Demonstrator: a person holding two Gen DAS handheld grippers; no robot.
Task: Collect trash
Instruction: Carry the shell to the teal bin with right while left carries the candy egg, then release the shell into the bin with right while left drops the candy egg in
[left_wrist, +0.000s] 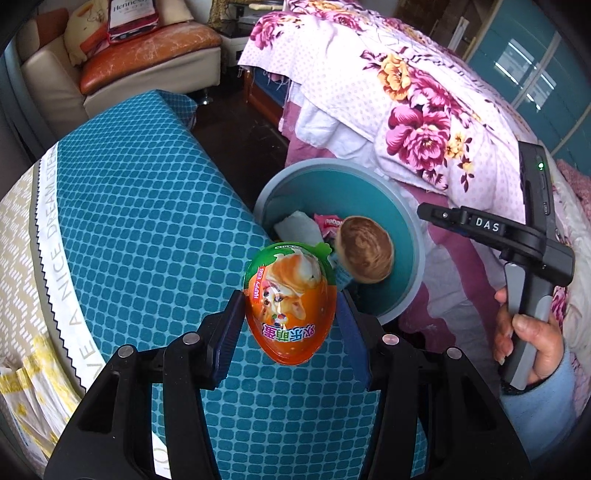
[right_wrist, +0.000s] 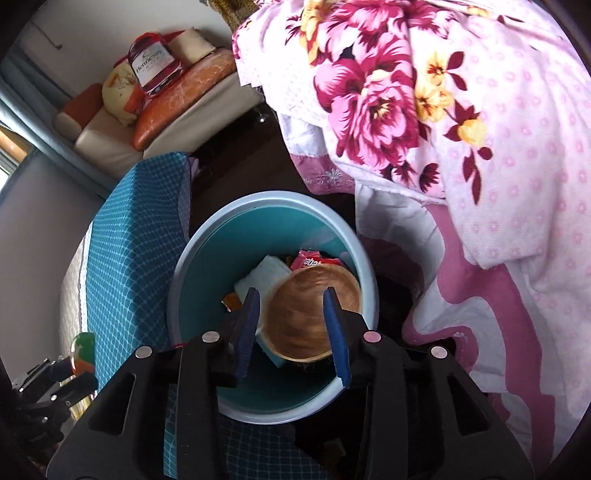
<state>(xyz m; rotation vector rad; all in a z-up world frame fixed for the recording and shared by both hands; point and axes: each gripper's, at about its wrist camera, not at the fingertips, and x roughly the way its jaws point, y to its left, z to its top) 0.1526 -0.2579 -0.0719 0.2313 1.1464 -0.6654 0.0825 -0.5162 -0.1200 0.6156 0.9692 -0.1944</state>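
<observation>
An orange egg (left_wrist: 289, 308) is gripped by the left tongs (left_wrist: 290, 314). The right tongs (right_wrist: 293, 319) are held open over the bin (right_wrist: 207, 258). A brown bowl (right_wrist: 314, 314) and wrappers (right_wrist: 310, 261) are seen inside.

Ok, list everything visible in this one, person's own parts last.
Happy Egg package: one, orange and green, between the left gripper's pads.
Bin: one, teal inside with a grey rim, on the floor between table and bed.
Brown bowl: one, inside the bin.
White wad: one, in the bin.
Pink wrapper: one, in the bin.
Tablecloth: one, blue check.
Floral quilt: one, pink, on the bed.
Sofa: one, cream and orange.
Left hand-held gripper: gripping the package.
Right hand-held gripper: open above the bin.
Hand: one, blue sleeve.
</observation>
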